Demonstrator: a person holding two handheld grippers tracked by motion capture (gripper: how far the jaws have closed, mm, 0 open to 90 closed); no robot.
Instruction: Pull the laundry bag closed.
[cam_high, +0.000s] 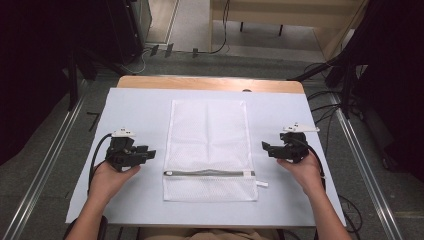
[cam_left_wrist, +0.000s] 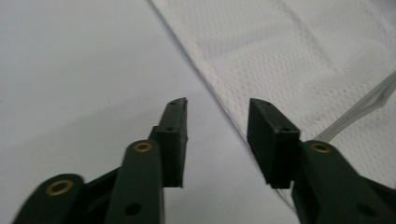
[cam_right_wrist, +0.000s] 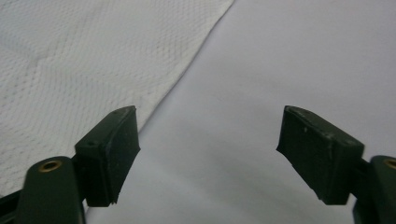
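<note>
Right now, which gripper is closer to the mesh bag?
Left. The left gripper sits just off the mesh bag's left edge; the right gripper is a little farther off its right edge.

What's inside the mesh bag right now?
The mesh bag lies flat on the white sheet with no bulge, zipper closed. Nothing shows through the mesh, though anything thin inside would be hidden.

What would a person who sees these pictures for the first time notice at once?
The eye falls first on the white mesh bag, which lies flat in the middle of the pale sheet covering the table, with its grey zipper running across near the person's end. On each side of it a hand holds a black gripper pointed inward: the left gripper and the right gripper, both with jaws apart and holding nothing.
</note>
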